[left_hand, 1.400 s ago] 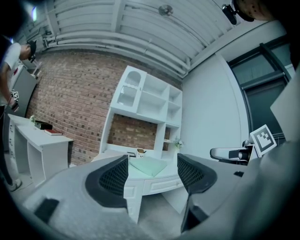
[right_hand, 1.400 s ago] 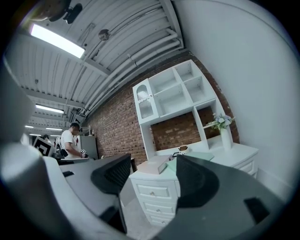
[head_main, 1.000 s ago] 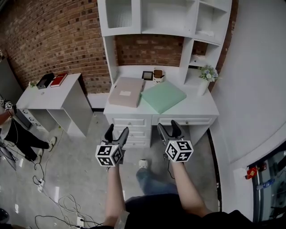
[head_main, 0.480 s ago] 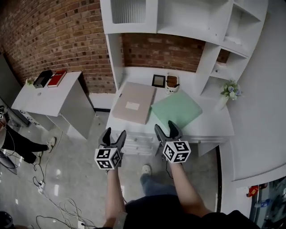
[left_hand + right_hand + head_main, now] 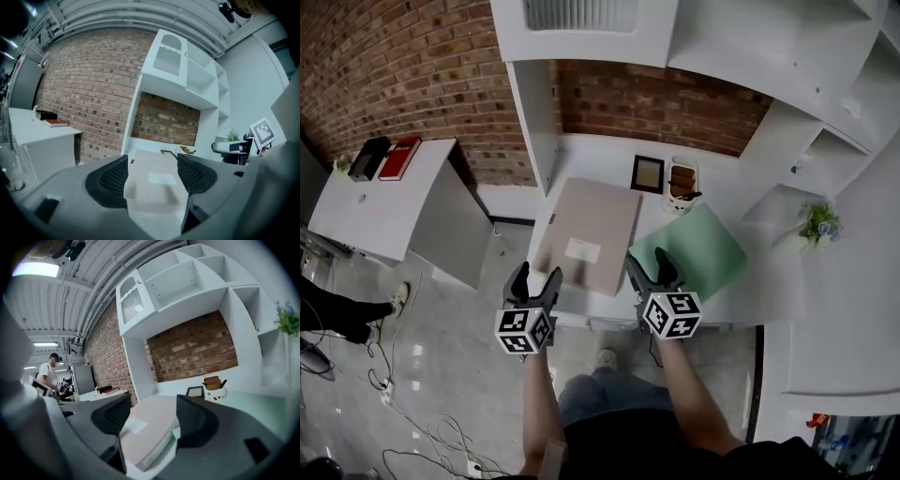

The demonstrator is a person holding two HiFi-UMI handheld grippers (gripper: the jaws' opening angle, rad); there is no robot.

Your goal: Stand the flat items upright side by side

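Observation:
Two flat items lie on the white desk (image 5: 592,157): a beige one with a white label (image 5: 589,234) on the left and a mint-green one (image 5: 701,251) on the right, partly tucked against it. My left gripper (image 5: 534,277) hovers at the desk's front edge, just before the beige item (image 5: 154,180), jaws open with nothing between them. My right gripper (image 5: 652,266) is open too, its tips over the seam between the beige item (image 5: 150,427) and the green one (image 5: 265,404). Neither touches anything.
A small picture frame (image 5: 647,173) and a pen cup (image 5: 682,183) stand at the back of the desk, under white shelving (image 5: 722,56). A small plant (image 5: 817,225) sits at the right. A side table (image 5: 384,202) with a red book (image 5: 398,157) stands left; cables lie on the floor.
Both grippers have moved forward from over the floor to the desk's front edge, and the flat items now lie right before the jaws. The jaws stay open.

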